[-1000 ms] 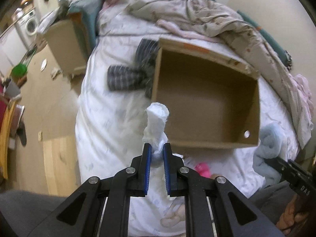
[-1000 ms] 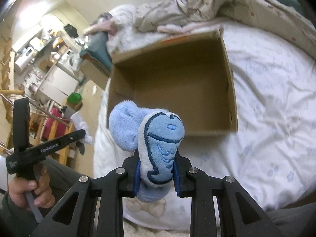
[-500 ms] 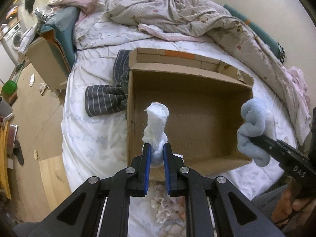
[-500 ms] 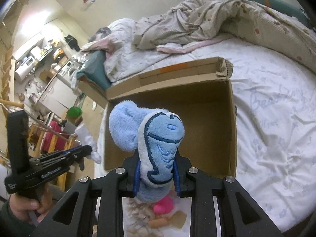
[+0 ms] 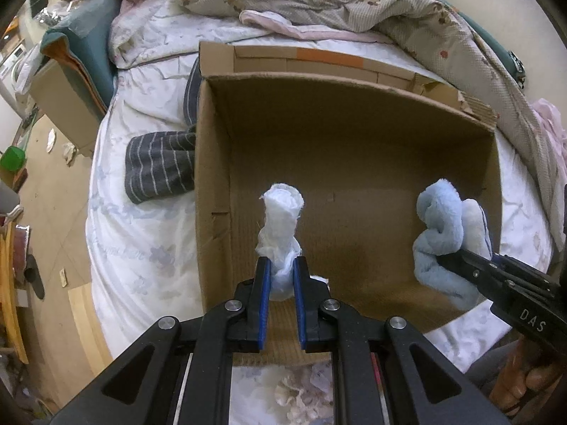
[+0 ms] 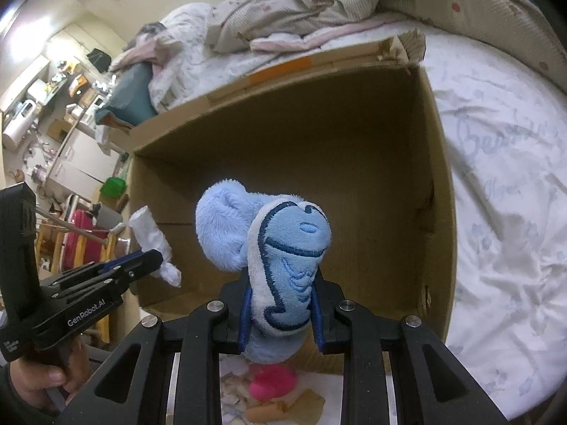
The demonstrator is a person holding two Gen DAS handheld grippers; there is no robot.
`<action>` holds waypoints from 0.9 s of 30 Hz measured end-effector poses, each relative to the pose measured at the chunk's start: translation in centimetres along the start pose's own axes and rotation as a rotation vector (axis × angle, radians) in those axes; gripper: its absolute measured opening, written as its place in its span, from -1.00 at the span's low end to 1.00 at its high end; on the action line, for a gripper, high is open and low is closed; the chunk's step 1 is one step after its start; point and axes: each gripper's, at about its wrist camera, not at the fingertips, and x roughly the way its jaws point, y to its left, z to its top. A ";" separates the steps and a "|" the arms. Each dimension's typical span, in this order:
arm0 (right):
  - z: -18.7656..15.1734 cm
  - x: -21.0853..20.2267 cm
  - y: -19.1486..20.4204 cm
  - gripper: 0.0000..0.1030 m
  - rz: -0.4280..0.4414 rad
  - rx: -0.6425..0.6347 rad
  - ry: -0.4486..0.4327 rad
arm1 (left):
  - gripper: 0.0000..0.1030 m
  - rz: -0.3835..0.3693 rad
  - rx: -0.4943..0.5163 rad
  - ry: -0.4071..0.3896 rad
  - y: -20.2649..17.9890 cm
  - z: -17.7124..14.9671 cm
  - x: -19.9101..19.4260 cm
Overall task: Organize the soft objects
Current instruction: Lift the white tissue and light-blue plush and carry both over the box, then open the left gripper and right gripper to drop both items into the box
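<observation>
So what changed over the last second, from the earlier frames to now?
Both grippers moved forward over the cardboard box. The left gripper now holds the white cloth roll above the box floor; the right gripper brought the blue plush toy in over the near right side. Neither grip changed, and nothing was released. The box and the striped cloth stayed put.

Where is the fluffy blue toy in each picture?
Left wrist view: the fluffy blue toy is at the right edge, pinched by the right gripper, in front of the box's right wall.
Right wrist view: the toy is in the lower middle, pinched between that gripper's fingers.
Shared landmark: the open cardboard box on the bed, with an orange strip on its far flap.
</observation>
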 end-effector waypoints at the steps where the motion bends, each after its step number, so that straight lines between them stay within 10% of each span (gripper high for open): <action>1: 0.0 0.3 -0.1 -0.44 -0.004 -0.001 0.007 | -0.77 -0.004 0.002 -0.001 0.0 0.0 0.3; 21: -0.5 2.6 -0.4 -0.37 -0.047 -0.011 0.088 | -0.76 -0.012 0.010 -0.027 -0.8 -0.4 2.2; 27: -0.5 2.4 -0.4 -0.13 -0.042 -0.004 0.075 | -0.48 -0.026 -0.015 -0.017 -0.5 -0.5 2.4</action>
